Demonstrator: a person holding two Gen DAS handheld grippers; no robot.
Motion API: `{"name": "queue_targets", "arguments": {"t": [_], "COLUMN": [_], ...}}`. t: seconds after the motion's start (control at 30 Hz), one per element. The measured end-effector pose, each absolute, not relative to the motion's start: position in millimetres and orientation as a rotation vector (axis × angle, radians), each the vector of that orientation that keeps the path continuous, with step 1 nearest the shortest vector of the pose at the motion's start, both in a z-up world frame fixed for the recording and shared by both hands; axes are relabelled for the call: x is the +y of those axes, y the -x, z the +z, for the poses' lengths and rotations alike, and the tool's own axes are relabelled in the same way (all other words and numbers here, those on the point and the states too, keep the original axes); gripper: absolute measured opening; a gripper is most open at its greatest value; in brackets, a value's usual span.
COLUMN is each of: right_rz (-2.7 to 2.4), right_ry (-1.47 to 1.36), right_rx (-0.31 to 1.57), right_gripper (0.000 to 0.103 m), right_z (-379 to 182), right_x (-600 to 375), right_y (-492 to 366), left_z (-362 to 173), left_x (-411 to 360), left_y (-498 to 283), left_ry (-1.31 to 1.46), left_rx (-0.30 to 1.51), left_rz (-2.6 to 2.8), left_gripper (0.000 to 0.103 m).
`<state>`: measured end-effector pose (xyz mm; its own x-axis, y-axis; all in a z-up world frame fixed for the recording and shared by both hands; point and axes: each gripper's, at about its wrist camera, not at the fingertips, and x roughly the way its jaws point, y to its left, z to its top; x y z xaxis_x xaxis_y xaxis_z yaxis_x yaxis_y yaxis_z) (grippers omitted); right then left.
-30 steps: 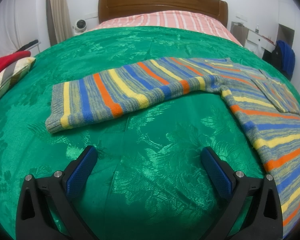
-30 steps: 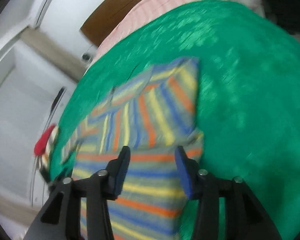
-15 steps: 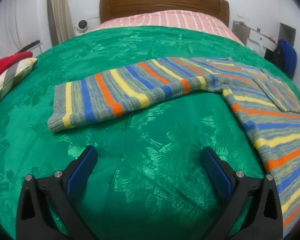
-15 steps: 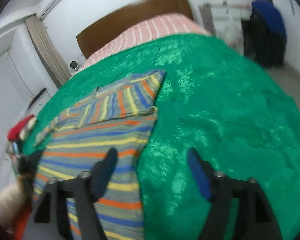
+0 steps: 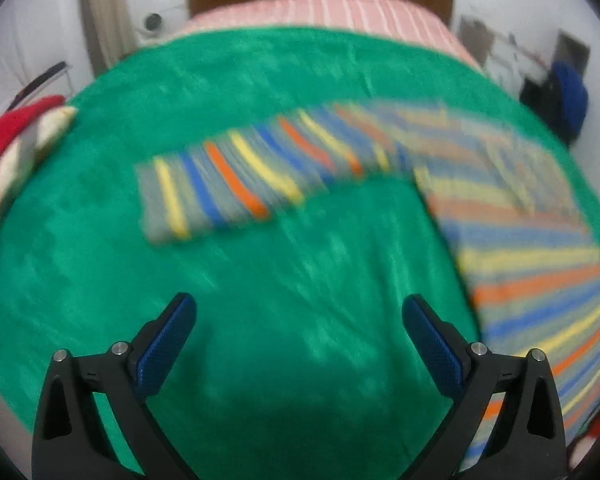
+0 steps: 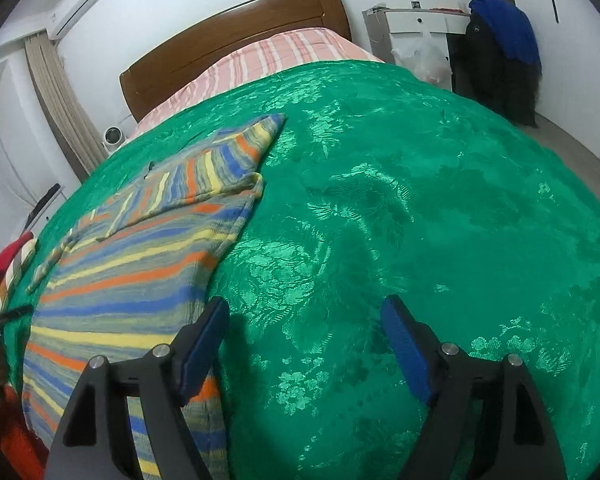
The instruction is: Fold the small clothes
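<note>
Fingers: both the left gripper [image 5: 299,340] and the right gripper [image 6: 305,344] are hovering spread wide, holding nothing.
Risk: the outstretched sleeve [image 5: 224,188] of the striped knitted sweater [image 6: 140,268] is likely slipping on the glossy green bedspread [image 6: 420,220], bunching the fold.

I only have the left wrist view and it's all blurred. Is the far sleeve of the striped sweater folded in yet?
Observer: Yes. In the right wrist view that sleeve lies folded across the striped sweater.
Operator: Are the right tongs holding anything?
Observer: No. The right tongs are open over the green bedspread, with the sweater's edge beside their left finger.
Operator: What about the sleeve I can see?
Observer: That sleeve lies stretched out flat; the left tongs are open, short of it.
</note>
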<state>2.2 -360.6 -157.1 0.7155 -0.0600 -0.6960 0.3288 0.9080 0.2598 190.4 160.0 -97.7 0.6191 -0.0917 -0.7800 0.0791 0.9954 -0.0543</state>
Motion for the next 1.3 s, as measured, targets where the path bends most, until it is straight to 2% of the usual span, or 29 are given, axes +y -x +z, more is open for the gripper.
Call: {"name": "queue_targets", "arguments": {"t": [0.13,0.27,0.33,0.4,0.43,0.47,0.5,0.53,0.57,0.6,0.67,0.77,0.93,1.0,1.1,1.13,1.17,1.2,1.23,1.27,1.3], "right_rz": [-0.226,-0.236,-0.238,-0.24,-0.242,-0.244,-0.245,-0.246,-0.247,-0.248,-0.246,-0.244,-0.245,-0.245,-0.245,-0.245,-0.245,-0.244,-0.243,-0.243,-0.242], "right_ry": [-0.363,-0.339,-0.334,-0.327,-0.323,-0.317,-0.311,-0.302,-0.297,-0.293,-0.296,-0.305,-0.305,-0.306,-0.305,-0.305,-0.305,-0.304,-0.305,-0.304,-0.305], "right_rx": [0.749,0.75,0.747,0.746,0.746,0.747,0.749,0.751,0.752,0.753,0.753,0.751,0.753,0.752,0.752,0.752,0.752,0.752,0.751,0.751,0.751], "right_gripper": [0.081,0.081,0.081,0.081,0.082,0.082,0.083,0.084,0.084,0.084,0.084,0.084,0.084,0.084,0.084,0.084,0.084,0.084,0.084,0.084,0.084], "right_z": [-158.5,-159.4,-159.7,-160.3,-160.5,-161.1,-161.4,-162.0,-162.2,-162.5,-162.2,-162.5,-163.1,-162.9,-163.1,-163.0,-163.0,-163.1,-163.2,-163.1,-163.2], "right_x": [-355.2,-352.1,-351.7,-350.9,-350.5,-349.9,-349.1,-347.9,-347.5,-347.1,-347.4,-347.1,-346.3,-345.8,-345.6,-345.9,-346.0,-345.7,-345.8,-345.8,-345.8], "right_y": [-2.0,-2.4,-2.2,-2.1,-2.4,-2.9,-3.7,-4.8,-5.4,-5.9,-5.6,-6.3,-7.8,-7.5,-7.7,-7.5,-7.4,-7.6,-7.3,-7.3,-7.2], "left_z": [-71.1,-99.7,-116.4,-128.8,-131.4,-132.6,-132.2,-131.0,-129.9,-124.5,-107.6,-53.3,37.1,52.9,45.0,33.8,16.0,3.4,-8.4,-16.1,-20.6], "left_x": [219.7,267.2,273.8,269.0,263.5,256.9,246.9,239.7,232.8,226.4,218.1,184.3,67.5,14.2,-53.5,-74.9,-98.8,-112.0,-119.8,-123.1,-120.9], "left_y": [-240.9,-292.7,-304.8,-309.7,-309.8,-309.6,-309.9,-311.2,-312.5,-313.6,-314.3,-315.1,-299.1,-287.8,-276.3,-274.1,-271.3,-267.8,-266.6,-261.7,-254.7], "left_ry": [0.158,0.286,0.327,0.357,0.356,0.338,0.297,0.254,0.223,0.208,0.203,0.17,0.021,-0.041,-0.099,-0.119,-0.141,-0.154,-0.166,-0.166,-0.154], "left_rx": [0.896,1.019,1.063,1.084,1.083,1.075,1.071,1.074,1.078,1.072,1.033,0.928,0.769,0.738,0.738,0.758,0.805,0.843,0.87,0.867,0.853], "left_rz": [-0.01,0.118,0.138,0.126,0.116,0.104,0.092,0.086,0.075,0.074,0.07,-0.007,-0.264,-0.364,-0.464,-0.498,-0.544,-0.566,-0.577,-0.583,-0.595], "left_gripper": [0.102,0.101,0.095,0.075,0.073,0.065,0.039,0.02,0.005,0.004,0.003,0.003,0.003,0.004,0.005,0.009,0.028,0.062,0.075,0.081,0.081]}}
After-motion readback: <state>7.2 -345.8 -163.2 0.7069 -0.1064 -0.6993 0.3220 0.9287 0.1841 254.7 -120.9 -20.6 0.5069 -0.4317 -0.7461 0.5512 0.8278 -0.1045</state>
